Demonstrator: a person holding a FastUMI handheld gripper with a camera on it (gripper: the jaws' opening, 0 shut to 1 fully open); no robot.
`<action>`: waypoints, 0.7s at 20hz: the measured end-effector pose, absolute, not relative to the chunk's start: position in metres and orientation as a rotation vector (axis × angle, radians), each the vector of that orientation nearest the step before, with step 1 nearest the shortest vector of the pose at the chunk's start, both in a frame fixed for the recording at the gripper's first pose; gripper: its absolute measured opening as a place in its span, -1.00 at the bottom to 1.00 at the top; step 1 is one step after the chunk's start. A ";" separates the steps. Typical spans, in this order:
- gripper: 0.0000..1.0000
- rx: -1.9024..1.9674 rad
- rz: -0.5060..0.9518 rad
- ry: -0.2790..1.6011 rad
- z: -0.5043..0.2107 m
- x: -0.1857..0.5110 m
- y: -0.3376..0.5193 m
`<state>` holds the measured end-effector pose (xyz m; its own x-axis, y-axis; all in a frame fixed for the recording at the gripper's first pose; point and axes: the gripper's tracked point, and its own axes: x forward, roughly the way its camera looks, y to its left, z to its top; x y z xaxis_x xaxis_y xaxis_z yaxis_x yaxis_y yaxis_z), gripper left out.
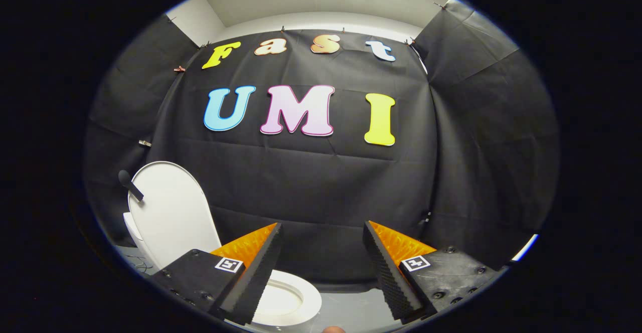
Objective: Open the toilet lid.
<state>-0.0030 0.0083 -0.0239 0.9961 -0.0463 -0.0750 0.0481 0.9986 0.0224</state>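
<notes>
The white toilet lid (170,212) stands raised and upright, beyond and to the left of my left finger. Below it the white seat ring and bowl (296,298) lie uncovered, partly hidden behind that finger. A short dark handle (130,185) sticks out from the lid's upper left edge. My gripper (321,232) is open, its fingers wide apart with nothing between them, held above and to the right of the bowl. Neither finger touches the lid.
Black cloth walls close the booth behind the toilet and on both sides. A grey floor (351,308) shows beneath and between the fingers. Some thin wires (135,263) lie on the floor left of the toilet base.
</notes>
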 end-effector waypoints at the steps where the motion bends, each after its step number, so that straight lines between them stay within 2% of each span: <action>1: 0.97 0.035 -0.052 0.082 -0.025 -0.003 0.007; 14: 0.97 0.079 -0.077 0.071 -0.020 -0.008 0.001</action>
